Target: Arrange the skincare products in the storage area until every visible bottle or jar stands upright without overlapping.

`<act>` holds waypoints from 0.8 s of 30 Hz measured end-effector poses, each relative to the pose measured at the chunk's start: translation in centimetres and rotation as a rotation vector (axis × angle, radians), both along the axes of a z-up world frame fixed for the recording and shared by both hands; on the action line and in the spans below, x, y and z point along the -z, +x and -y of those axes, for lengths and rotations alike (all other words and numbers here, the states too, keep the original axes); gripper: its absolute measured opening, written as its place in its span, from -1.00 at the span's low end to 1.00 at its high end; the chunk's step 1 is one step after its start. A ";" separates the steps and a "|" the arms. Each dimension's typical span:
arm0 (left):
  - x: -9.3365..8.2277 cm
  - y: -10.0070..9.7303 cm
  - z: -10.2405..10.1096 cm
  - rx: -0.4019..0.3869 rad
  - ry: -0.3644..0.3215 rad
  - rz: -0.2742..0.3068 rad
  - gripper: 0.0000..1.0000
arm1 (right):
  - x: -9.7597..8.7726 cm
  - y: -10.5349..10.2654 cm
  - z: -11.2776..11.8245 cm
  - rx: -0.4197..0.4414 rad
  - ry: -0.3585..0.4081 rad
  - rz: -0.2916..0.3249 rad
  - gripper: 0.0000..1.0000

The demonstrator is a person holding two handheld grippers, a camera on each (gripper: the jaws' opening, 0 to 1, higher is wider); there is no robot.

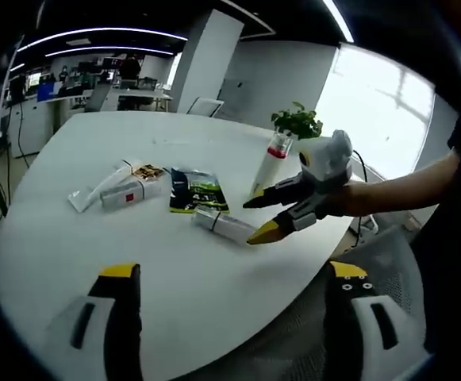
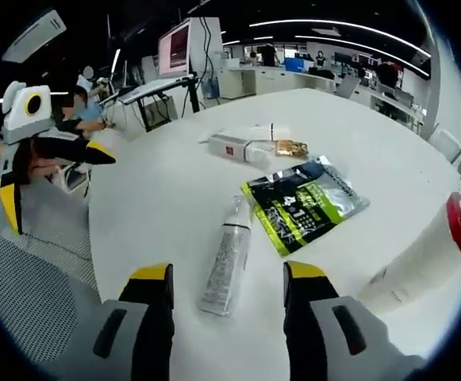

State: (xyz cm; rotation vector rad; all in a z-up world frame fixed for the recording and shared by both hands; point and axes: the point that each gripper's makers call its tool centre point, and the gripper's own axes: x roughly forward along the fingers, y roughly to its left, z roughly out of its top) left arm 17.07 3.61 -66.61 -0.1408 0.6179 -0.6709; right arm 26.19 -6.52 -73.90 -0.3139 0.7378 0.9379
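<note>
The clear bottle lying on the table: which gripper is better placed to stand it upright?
Probably the right gripper: its open jaws already frame the clear bottle lying on the white table. The left gripper, also open, hangs back at the table's edge.

Surface (image 1: 174, 286): white, round-edged. Potted plant (image 1: 297, 121): green leaves, at far edge of surface. Mesh chair (image 2: 32, 270): grey, just off near edge of surface. Pillar (image 1: 206, 59): white, beyond far edge. Window (image 1: 381, 103): bright, behind plant. Monitor (image 2: 174, 48): pinkish screen, on desk (image 2: 155, 87) apart from surface. Ceiling light strips (image 1: 103, 36): curved, lit. Office desks (image 1: 131, 94): in background, details too small to tell.
</note>
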 end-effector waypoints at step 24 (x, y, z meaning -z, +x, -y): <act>0.3 -0.2 0.1 0.003 0.002 -0.021 0.76 | 2.1 1.1 -1.5 -0.125 -0.249 0.048 -0.58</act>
